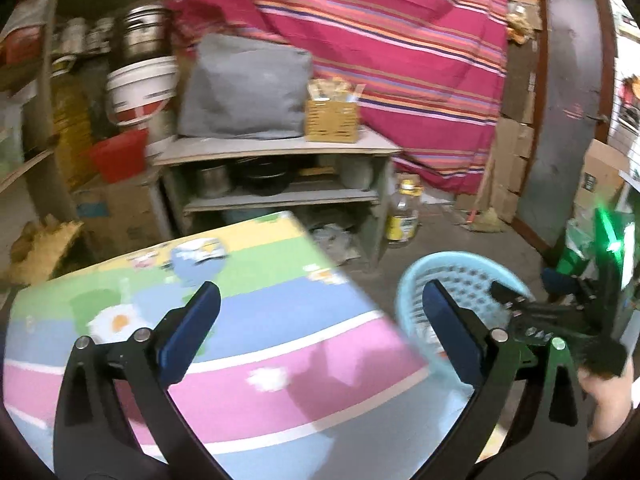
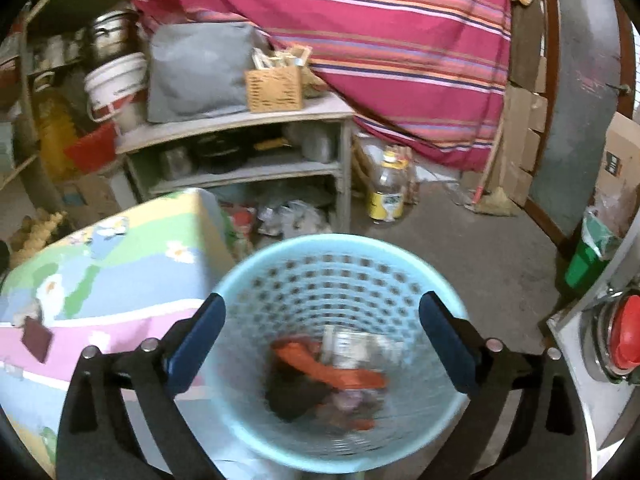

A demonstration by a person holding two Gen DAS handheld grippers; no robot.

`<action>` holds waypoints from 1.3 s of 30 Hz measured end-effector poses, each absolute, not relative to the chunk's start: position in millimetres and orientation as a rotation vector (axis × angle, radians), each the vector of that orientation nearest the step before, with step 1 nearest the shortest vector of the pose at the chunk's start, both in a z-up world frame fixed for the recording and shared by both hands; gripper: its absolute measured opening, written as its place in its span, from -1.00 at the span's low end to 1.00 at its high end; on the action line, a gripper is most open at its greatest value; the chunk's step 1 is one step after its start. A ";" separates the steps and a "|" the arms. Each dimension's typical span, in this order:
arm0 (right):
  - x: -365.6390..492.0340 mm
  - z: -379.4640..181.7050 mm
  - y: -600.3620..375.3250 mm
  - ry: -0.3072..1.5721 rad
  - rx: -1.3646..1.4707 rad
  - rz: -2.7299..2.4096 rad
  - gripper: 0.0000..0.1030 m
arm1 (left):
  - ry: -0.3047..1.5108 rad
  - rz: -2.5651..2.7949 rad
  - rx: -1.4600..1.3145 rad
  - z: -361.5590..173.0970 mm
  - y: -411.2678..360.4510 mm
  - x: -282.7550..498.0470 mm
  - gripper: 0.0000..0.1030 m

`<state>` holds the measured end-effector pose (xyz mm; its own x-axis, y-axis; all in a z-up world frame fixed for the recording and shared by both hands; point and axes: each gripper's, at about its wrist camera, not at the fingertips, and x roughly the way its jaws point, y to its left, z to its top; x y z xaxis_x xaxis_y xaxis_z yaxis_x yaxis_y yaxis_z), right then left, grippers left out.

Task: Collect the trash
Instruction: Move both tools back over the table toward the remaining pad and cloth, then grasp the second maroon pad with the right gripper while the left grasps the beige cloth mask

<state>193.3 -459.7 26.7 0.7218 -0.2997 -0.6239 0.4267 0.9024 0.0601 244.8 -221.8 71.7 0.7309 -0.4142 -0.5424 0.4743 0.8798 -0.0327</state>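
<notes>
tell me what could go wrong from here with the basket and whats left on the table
1. The right gripper hangs open over the blue basket, which stands close against the table; a low sweep back could knock it over and spill the trash.
2. A small dark red piece lies near the table's edge and could be nudged off.
3. Both views are blurred, so aim may be poor.

Dim indoor light, motion blur throughout, fisheye-bent dark edges.
</notes>
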 end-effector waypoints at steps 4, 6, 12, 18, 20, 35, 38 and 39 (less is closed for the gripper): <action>209.3 22.6 -407.6 0.639 0.187 -0.335 0.91 | 0.595 -0.366 0.102 56.2 -152.0 264.3 0.90; 217.7 16.9 -378.7 0.639 0.178 -0.299 0.91 | 0.617 -0.307 0.100 47.4 -119.7 276.1 0.90; 241.5 -5.3 -299.5 0.688 0.117 -0.191 0.91 | 0.643 -0.162 0.092 24.4 -27.5 298.2 0.90; 263.2 -22.2 -231.2 0.734 0.072 -0.086 0.91 | 0.678 -0.113 0.033 -2.0 29.8 308.3 0.90; 271.9 -31.6 -208.0 0.761 0.055 -0.051 0.91 | 0.715 -0.106 0.026 -12.4 41.2 312.8 0.90; 295.1 -50.9 -118.8 0.845 0.022 0.050 0.91 | 0.734 -0.035 -0.048 -28.4 109.0 336.2 0.90; 299.1 -50.2 -107.4 0.848 0.056 0.055 0.91 | 0.740 -0.022 -0.065 -30.4 117.1 338.2 0.90; 301.6 -50.7 -104.0 0.852 0.065 0.054 0.91 | 0.740 -0.016 -0.066 -31.0 118.9 338.7 0.90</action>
<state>301.6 -104.0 -50.7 0.6570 0.0733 -0.7503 -0.0215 0.9967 0.0785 338.7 118.9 -31.0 0.7382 -0.0376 -0.6736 -0.0089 0.9978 -0.0654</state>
